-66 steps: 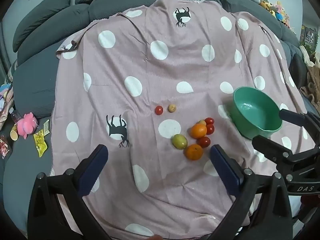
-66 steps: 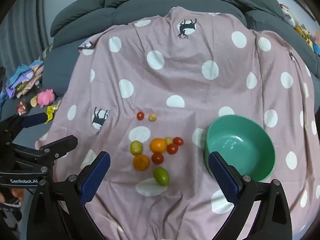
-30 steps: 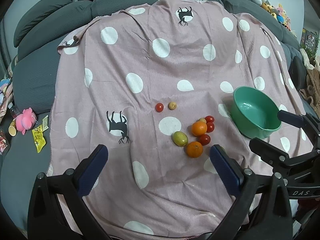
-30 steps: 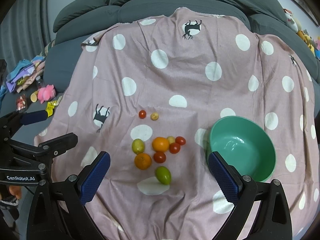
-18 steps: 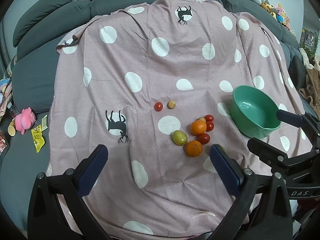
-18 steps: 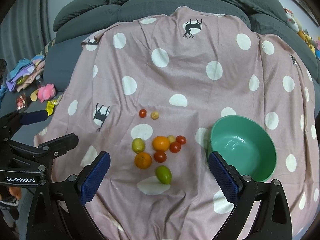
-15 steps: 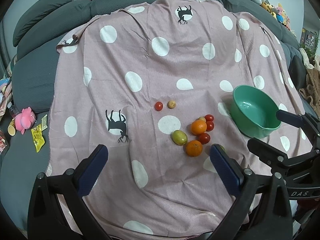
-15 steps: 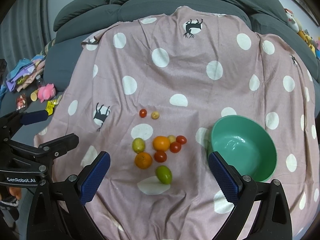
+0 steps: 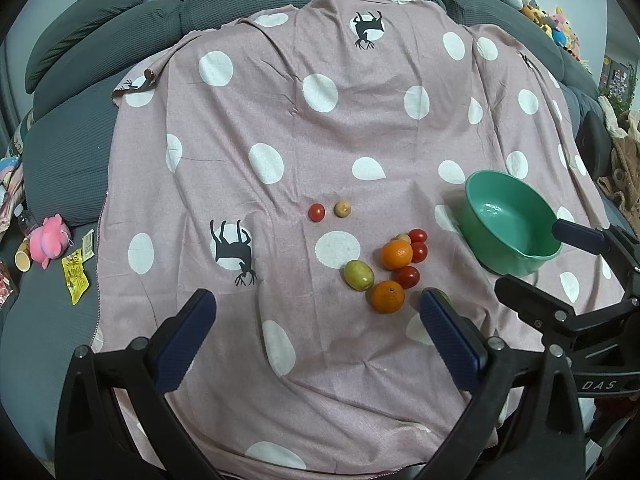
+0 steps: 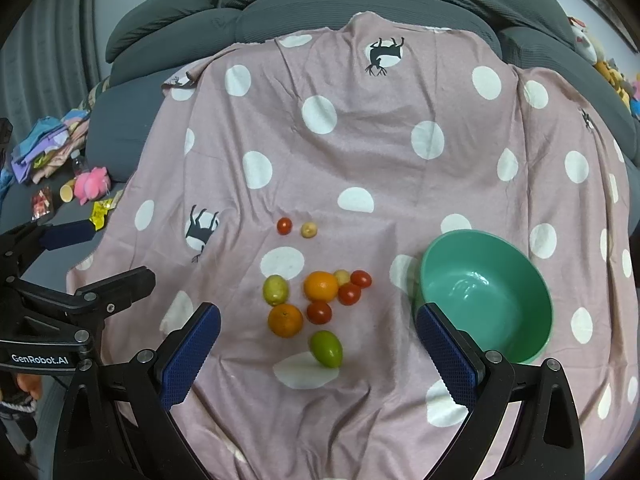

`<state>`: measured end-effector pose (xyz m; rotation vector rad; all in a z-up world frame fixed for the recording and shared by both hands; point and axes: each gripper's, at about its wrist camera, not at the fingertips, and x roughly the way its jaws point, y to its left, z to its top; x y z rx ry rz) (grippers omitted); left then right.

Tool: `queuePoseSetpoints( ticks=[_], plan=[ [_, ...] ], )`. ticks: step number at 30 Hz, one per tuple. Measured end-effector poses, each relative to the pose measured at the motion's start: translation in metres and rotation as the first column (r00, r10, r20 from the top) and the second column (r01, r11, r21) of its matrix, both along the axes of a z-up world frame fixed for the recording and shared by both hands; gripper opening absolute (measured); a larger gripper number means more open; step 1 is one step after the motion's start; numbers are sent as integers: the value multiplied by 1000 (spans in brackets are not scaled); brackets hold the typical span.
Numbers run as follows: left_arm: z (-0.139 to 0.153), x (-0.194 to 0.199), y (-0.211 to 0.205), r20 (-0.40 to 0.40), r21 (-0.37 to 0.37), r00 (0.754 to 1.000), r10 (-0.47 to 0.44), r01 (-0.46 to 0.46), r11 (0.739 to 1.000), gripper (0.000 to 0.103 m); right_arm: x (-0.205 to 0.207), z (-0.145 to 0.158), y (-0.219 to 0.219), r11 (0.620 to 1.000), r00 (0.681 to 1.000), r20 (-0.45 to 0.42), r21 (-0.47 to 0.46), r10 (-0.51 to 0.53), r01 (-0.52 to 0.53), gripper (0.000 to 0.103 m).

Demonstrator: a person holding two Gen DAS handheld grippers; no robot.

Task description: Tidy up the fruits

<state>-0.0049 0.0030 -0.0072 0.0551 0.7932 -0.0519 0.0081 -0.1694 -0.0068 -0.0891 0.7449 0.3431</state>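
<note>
A cluster of fruit lies mid-cloth: two oranges point(image 10: 320, 286) point(image 10: 285, 320), a yellow-green fruit point(image 10: 275, 289), a green fruit point(image 10: 326, 348), several red tomatoes point(image 10: 319, 312). A lone tomato point(image 10: 284, 226) and a small yellow fruit point(image 10: 309, 230) sit farther back. The empty green bowl point(image 10: 532, 280) stands to the right. My right gripper point(image 10: 318, 354) is open above the green fruit, holding nothing. My left gripper point(image 9: 316, 334) is open, nearer than the oranges point(image 9: 387, 297), the bowl point(image 9: 472, 216) at its right. The right gripper's fingers point(image 9: 532, 304) show at the left view's right edge.
A pink polka-dot cloth point(image 10: 360, 160) with deer prints covers a grey sofa point(image 10: 320, 4). A pink plush toy point(image 10: 92, 184), wrappers and clothes lie on the seat to the left. Plush toys point(image 9: 556, 20) sit far right. The left gripper point(image 10: 72, 292) shows at the right view's left.
Both views have shifted slightly over the two seconds, the cloth sitting a little lower in frame; the fruit and bowl have not moved. Both grippers stay open.
</note>
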Motion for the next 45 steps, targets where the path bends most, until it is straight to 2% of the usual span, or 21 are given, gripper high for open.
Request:
queuePoseSetpoints(
  ticks=[36,42,45],
  plan=[
    [-2,-1,0,-9,-3,1000,-3,3,1000,102,-1,0,2,1000,1000,2,4,-6,6,100],
    [-10,3,6,-31,-22,1000,2,-3,1000,102,0,-5,-1,1000,1000,-1,10,-11,11,100],
    [-14,4,10,-37,-55,999,-13,11,998,102,1,-9,-5,1000,1000,-5,20,-17,17,100]
  ],
)
